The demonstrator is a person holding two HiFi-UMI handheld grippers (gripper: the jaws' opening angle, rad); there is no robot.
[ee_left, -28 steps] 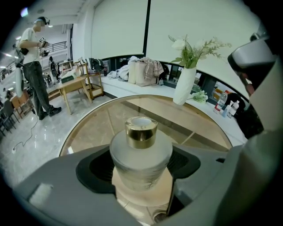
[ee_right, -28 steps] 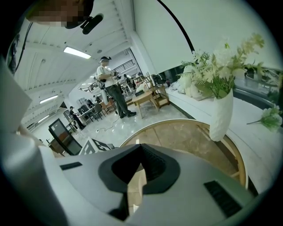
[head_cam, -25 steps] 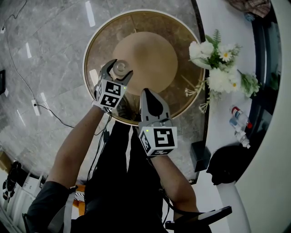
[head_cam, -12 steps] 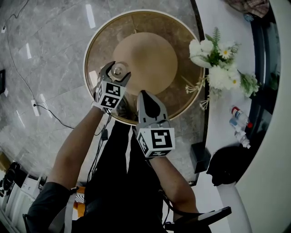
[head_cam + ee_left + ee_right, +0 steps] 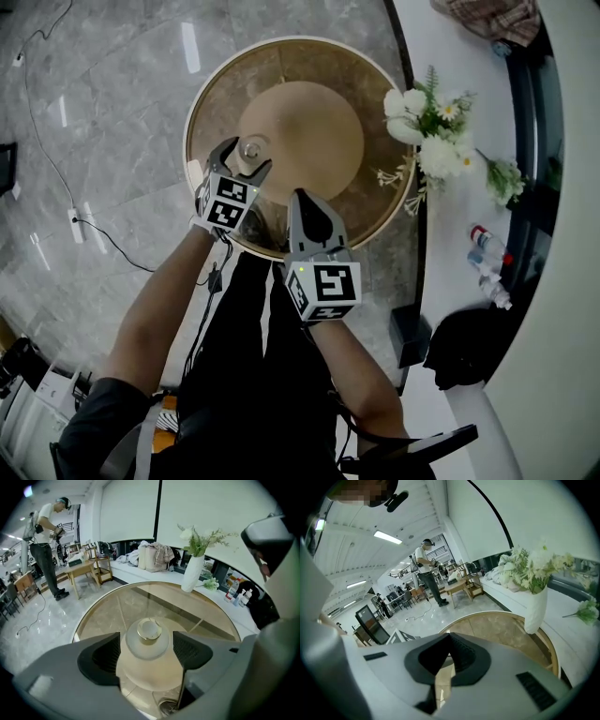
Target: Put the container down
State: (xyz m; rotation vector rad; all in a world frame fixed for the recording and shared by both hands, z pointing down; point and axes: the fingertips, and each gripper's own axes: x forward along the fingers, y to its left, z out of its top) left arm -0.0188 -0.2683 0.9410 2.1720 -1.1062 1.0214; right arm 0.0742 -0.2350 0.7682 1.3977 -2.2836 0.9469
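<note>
Round glass table (image 5: pixel 367 94) with a gold rim, seen from above over its tan base disc, with a white vase of flowers (image 5: pixel 427 131) just beyond its right edge on the pale ledge. The right gripper (image 5: pixel 305 198) hangs over the table's near rim, its jaws pressed together with nothing between them. The left gripper (image 5: pixel 246 157), near the table's left edge, has its jaws set moderately wide and closed against the sides of the container (image 5: pixel 148 637), a small white domed vessel with a gold-rimmed top, held upright over the glass.
</note>
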